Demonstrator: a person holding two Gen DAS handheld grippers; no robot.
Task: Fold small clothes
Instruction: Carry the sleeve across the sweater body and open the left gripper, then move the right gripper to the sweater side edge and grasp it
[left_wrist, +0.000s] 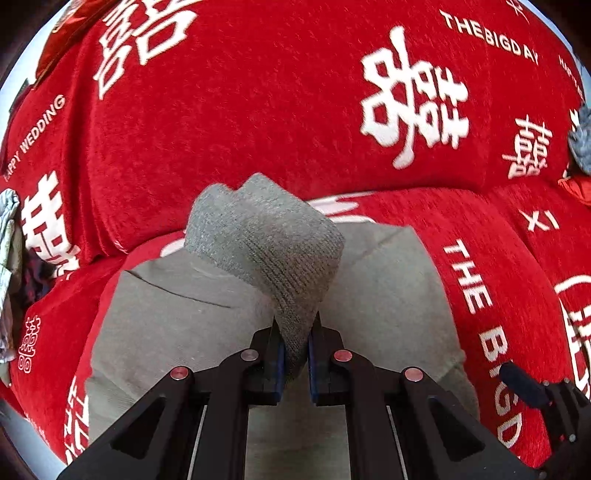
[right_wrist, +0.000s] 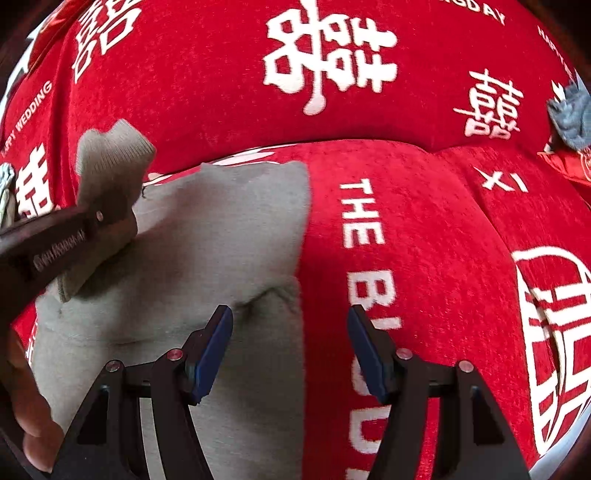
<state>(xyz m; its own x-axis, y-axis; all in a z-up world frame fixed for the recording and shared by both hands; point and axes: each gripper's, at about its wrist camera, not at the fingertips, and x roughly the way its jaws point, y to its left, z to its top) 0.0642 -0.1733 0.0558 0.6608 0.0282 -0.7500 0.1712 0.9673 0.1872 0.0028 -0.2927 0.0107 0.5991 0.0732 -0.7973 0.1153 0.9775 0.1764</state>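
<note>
The left claw (left_wrist: 295, 343) is clenched on the ribbed cuff (left_wrist: 273, 236), lifted just ahead of it; the right claw (right_wrist: 290, 347) hangs released over the grey garment's (right_wrist: 221, 229) edge on the red sofa (right_wrist: 406, 221) beyond. Best carry the cuff across evenly, keeping it taut

Two close wrist views, shared garment (left_wrist: 177, 317).

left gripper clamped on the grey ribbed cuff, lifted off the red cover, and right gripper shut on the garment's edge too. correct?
Not quite: the right gripper is open, its jaws spread over the grey garment edge, per the right wrist view. The left gripper does clamp the ribbed cuff.
</note>
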